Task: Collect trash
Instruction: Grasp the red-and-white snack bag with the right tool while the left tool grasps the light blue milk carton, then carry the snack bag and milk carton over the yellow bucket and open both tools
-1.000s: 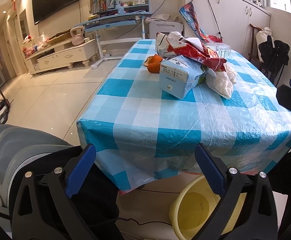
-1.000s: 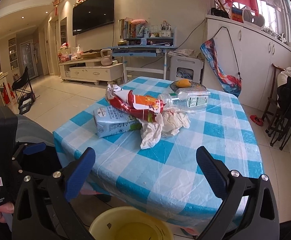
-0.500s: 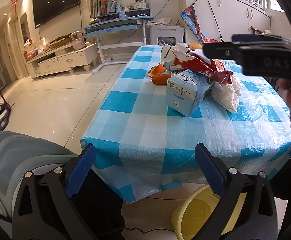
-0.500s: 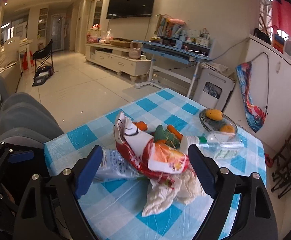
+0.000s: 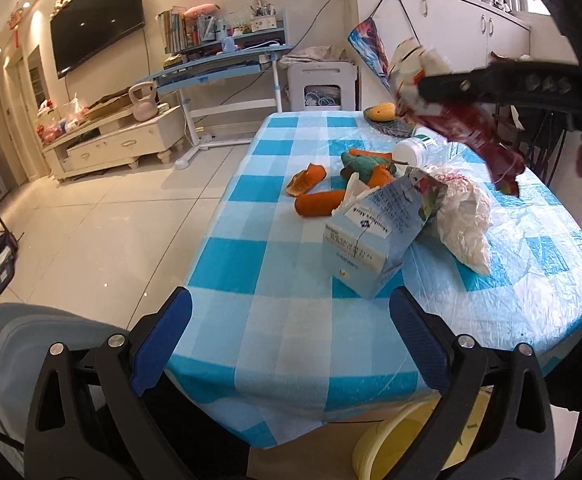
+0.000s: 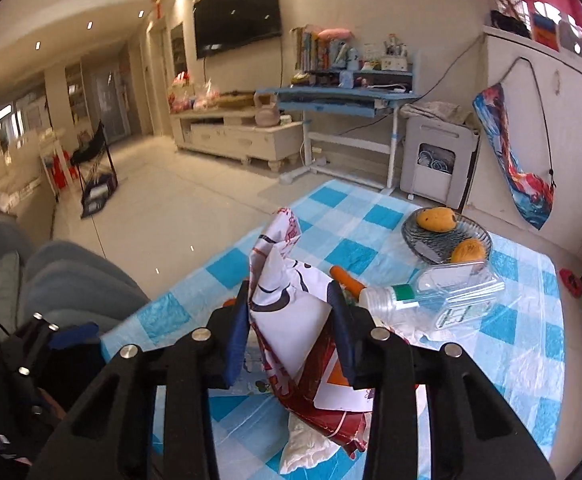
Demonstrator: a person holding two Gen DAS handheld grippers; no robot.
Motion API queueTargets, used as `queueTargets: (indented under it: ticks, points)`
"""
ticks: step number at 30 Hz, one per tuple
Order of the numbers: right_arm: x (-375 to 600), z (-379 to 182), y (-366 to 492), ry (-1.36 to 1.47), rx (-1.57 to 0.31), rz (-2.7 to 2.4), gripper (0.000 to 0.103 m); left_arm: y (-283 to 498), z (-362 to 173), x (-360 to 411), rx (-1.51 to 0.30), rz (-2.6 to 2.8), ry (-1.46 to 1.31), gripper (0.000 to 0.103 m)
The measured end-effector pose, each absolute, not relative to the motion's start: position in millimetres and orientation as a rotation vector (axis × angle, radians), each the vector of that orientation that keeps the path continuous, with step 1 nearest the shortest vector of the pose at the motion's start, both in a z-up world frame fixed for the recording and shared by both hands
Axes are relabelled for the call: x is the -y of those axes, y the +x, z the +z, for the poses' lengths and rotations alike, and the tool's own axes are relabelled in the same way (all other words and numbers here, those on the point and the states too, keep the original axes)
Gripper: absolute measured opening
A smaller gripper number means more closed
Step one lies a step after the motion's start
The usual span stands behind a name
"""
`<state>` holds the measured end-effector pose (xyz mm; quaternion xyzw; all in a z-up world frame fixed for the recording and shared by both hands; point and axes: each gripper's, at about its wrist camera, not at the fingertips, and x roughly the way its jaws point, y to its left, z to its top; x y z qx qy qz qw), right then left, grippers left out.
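A red-and-white wrapper (image 6: 291, 320) is being closed on by the right claw (image 6: 291, 322) and is lifted off the counter (image 5: 275, 264). The left claw (image 5: 287, 344) is wide open and empty. Carton (image 5: 375, 236), bag (image 5: 465, 220), bottle (image 6: 431, 300) and peels (image 5: 311, 192) are left; the yellow bin (image 5: 395, 448) waits below.

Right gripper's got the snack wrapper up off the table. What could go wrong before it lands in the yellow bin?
1. The right gripper is closing on the red-and-white wrapper by a crumpled fold only; most of it dangles free, so it may slip out.
2. The hanging tail swings above the plastic bottle and milk carton and could snag or topple them.
3. The yellow bin sits partly under the table edge, so a drop may miss it.
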<state>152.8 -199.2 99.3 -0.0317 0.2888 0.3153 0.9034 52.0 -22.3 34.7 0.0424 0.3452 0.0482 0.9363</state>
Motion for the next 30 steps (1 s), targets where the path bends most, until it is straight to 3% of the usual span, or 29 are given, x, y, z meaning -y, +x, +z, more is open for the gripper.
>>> queueTargets:
  ticks: [5,14,16,23,25,30]
  points:
    - [257,110,136,0.185,-0.556,0.636,0.038,83,33,40,-0.700,0.069,0.176,0.095]
    - [304,58,136,0.529,-0.668,0.645,0.038,124,31,82,-0.730,0.017,0.340,0.093]
    - [303,59,136,0.540,-0.677,0.653,0.038,127,31,85,-0.754,-0.008,0.318,0.068]
    - [304,65,117,0.578,-0.662,0.701,0.038,111,39,74,-0.795,-0.084,0.150,0.039]
    - [302,63,107,0.599,-0.666,0.719,0.038,101,46,63,-0.788,-0.131,0.067,0.023]
    - [292,52,77,0.613,-0.710,0.746,0.038,90,47,51,-0.804,-0.180,0.002,0.021]
